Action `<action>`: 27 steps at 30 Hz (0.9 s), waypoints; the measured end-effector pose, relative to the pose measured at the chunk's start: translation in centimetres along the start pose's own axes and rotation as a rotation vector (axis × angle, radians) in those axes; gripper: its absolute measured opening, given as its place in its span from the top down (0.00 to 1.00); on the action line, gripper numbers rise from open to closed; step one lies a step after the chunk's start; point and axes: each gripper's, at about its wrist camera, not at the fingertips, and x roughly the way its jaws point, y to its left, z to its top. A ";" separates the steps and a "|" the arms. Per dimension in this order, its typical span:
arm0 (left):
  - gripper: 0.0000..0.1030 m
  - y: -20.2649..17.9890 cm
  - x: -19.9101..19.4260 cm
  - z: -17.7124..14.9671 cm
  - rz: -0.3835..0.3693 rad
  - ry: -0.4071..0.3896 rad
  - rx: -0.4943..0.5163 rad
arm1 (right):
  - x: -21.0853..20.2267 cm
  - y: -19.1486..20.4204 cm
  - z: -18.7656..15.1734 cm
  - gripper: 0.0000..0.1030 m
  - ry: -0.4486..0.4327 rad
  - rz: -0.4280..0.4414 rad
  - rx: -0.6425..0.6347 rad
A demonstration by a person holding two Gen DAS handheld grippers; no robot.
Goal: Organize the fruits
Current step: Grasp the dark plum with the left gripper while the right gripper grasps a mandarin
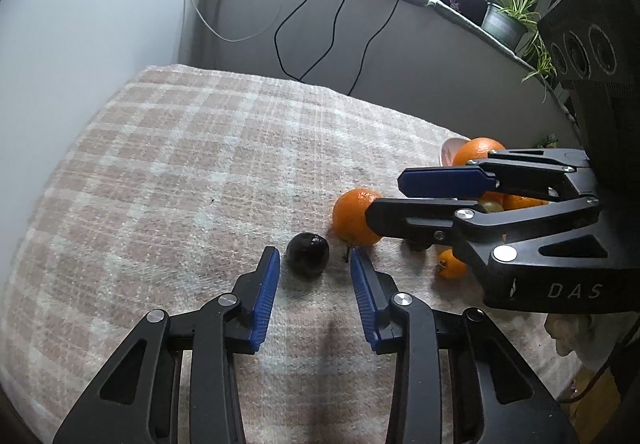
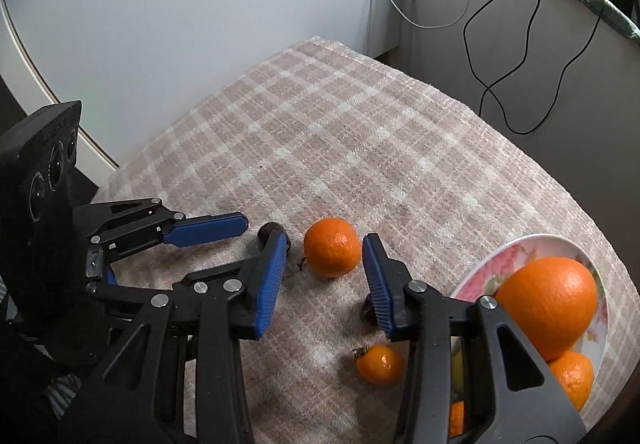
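Two oranges at least sit in my flowered plate (image 2: 516, 256) at the counter's (image 2: 360, 148) right edge, while my right tongs (image 2: 325, 246) hang spread around a loose mandarin (image 2: 331, 246) and my left tongs (image 1: 314, 260), spread too, face a dark plum (image 1: 307, 254).
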 end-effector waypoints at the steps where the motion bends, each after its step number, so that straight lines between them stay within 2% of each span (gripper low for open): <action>1: 0.66 0.0 0.2 0.0 0.000 0.005 0.002 | 0.2 0.0 0.1 0.59 0.005 -0.001 -0.002; 10: 0.66 0.0 1.0 0.2 0.006 0.021 0.009 | 1.7 0.1 0.3 0.59 0.050 -0.015 -0.025; 15: 0.70 0.0 1.3 0.3 0.009 0.026 0.008 | 2.2 0.1 0.3 0.60 0.064 -0.028 -0.027; 17: 0.72 0.1 1.4 0.4 0.009 0.028 0.008 | 2.5 0.0 0.4 0.64 0.073 -0.024 -0.025; 20: 0.76 0.1 1.5 0.5 0.012 0.028 0.005 | 2.7 0.1 0.5 0.64 0.073 -0.020 -0.021; 27: 0.78 0.1 1.5 0.5 0.009 0.024 0.004 | 2.4 -0.2 0.5 0.65 0.061 -0.013 -0.007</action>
